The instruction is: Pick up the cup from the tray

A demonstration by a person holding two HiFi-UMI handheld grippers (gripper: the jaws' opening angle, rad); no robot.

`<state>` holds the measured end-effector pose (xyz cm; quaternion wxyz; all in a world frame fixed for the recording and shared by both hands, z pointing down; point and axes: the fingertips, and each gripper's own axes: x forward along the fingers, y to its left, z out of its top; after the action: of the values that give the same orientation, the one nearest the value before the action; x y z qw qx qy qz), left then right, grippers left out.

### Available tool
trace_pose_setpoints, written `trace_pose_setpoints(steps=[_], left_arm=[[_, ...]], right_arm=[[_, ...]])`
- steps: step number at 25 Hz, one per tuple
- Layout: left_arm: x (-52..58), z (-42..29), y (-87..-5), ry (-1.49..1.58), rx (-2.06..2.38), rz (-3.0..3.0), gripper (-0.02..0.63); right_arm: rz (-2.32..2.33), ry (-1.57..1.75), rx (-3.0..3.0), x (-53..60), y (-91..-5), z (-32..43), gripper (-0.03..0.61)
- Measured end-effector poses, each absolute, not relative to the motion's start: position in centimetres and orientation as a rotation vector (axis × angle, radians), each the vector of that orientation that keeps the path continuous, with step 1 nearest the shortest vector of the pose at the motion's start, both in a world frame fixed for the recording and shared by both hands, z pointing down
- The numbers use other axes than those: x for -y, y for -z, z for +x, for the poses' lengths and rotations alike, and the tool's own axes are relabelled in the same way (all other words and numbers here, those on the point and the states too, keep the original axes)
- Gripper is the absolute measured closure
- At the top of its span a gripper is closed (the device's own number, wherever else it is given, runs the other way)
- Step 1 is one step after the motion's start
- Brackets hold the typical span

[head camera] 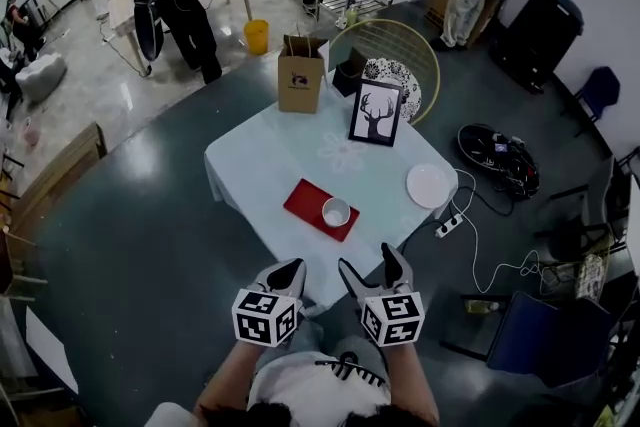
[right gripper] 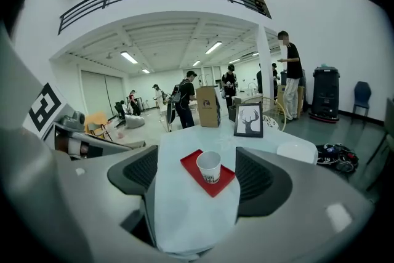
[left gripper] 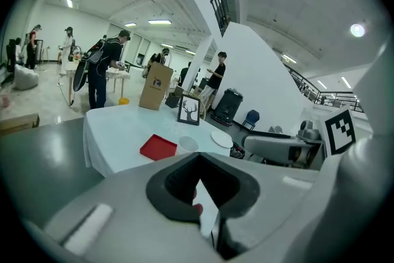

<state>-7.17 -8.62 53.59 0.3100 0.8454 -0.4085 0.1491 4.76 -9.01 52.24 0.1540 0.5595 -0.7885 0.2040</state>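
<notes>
The cup stands upright on the red tray at mid-frame on the worktop, well apart from the right gripper at lower centre, whose jaws are spread and aimed at it, apparently for the reach, while the left gripper hangs closed and empty.

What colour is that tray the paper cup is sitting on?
Plain red. The tray under the cup shows best in the right gripper view.

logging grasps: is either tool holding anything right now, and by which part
Nothing is held. The left tool is shut on nothing, the right tool is open; the cup stands untouched on the tray.
</notes>
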Motion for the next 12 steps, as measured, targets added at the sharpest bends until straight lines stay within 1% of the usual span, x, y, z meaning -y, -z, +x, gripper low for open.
trace_pose_setpoints(steps=[7, 12], left_arm=[[10.6, -7.3, -53.9, -0.431, 1.044, 2.253, 0.614], [12.5, -7.9, -54.6, -0.433, 1.074, 2.238, 0.614]], right_arm=[[1.564, -0.563, 2.237, 12.4, -53.1, 3.1, 0.164], [1.494, -0.509, 2.177, 14.0, -55.5, 2.7, 0.158]])
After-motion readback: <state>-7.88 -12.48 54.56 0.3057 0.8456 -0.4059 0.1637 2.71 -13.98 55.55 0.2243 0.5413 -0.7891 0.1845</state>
